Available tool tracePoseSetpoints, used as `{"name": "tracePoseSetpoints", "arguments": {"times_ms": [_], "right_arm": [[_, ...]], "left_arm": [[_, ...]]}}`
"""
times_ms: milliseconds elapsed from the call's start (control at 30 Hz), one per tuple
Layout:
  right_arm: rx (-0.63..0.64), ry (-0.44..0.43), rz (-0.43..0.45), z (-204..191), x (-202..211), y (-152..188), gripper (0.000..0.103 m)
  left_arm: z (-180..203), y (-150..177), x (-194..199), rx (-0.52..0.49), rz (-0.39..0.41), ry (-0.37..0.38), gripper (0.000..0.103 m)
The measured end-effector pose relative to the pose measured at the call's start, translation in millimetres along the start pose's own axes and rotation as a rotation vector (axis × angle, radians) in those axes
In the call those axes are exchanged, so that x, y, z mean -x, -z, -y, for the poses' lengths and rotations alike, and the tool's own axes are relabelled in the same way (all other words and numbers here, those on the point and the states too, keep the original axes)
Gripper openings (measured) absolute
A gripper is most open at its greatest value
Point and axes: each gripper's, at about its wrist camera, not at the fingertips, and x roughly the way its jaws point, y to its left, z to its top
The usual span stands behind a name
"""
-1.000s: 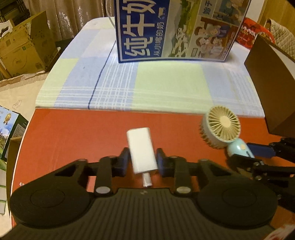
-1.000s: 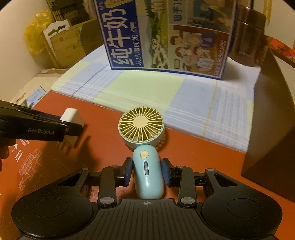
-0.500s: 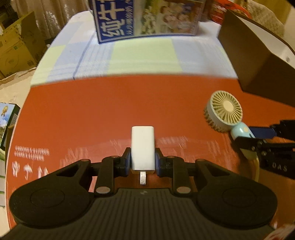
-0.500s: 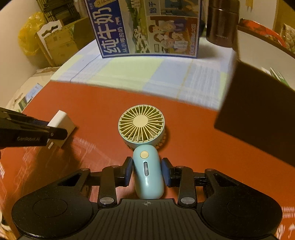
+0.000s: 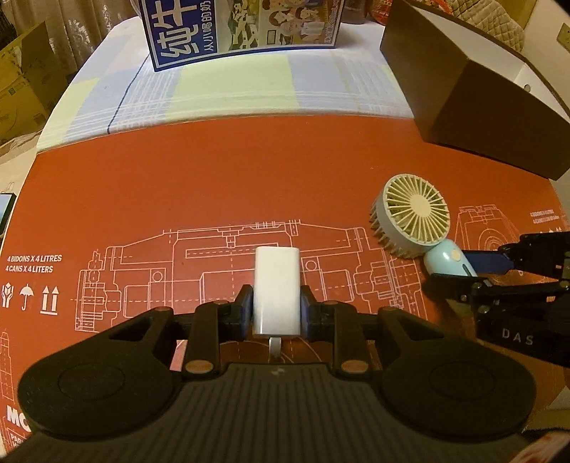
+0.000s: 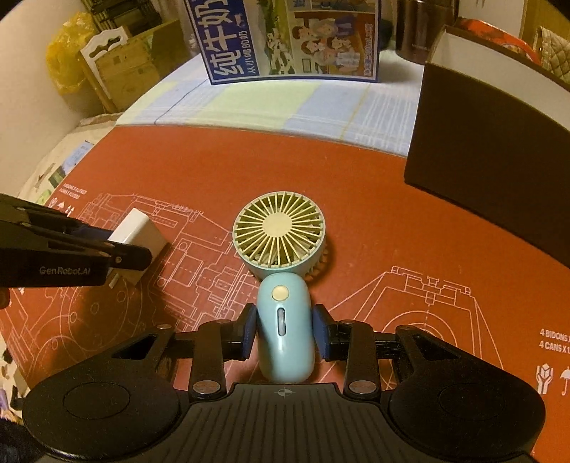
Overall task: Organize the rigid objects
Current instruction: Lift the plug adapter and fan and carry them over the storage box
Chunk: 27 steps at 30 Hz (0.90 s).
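Observation:
My left gripper (image 5: 273,309) is shut on a white charger block (image 5: 276,285), its metal prongs pointing back at the camera, held over the red printed cardboard (image 5: 213,185). In the right wrist view the same charger block (image 6: 140,229) shows at the left, clamped in the left gripper (image 6: 124,254). My right gripper (image 6: 285,333) is shut on the pale blue handle of a small hand fan (image 6: 283,320), whose cream grille faces up. From the left wrist view the hand fan (image 5: 413,217) and the right gripper (image 5: 473,270) sit at the right.
A dark brown open box (image 6: 491,142) stands at the right, with a white inside. A blue milk carton box (image 6: 288,39) stands at the back on a checked cloth (image 6: 249,103). A dark flask (image 6: 420,28) stands behind it. Cardboard boxes (image 6: 121,67) are stacked beyond the left edge.
Both grippers have drawn back toward the near side with their loads; the milk box and checked cloth now look farther off, and the printed drawing on the red cardboard has come into view.

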Motion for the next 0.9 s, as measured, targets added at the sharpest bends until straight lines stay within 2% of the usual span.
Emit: {"name": "tracePoseSetpoints", "arguments": {"times_ms": [200,433,900], "right_arm": [[-0.031,0.009,0.015,0.2,-8.1,-8.1,0.031],[0.005,0.037,0.031,-6.5,-12.9,-11.8,0.031],[0.027,0.043,0.037,-7.9,-7.7,-5.6,0.030]], "left_arm": [[-0.6,-3.0,-6.6,0.004,-0.007,-0.016,0.022],[3.7,-1.9,-9.2,-0.019,0.000,-0.041,0.022],[13.8,3.7,-3.5,-0.045,-0.001,-0.039,0.022]]}}
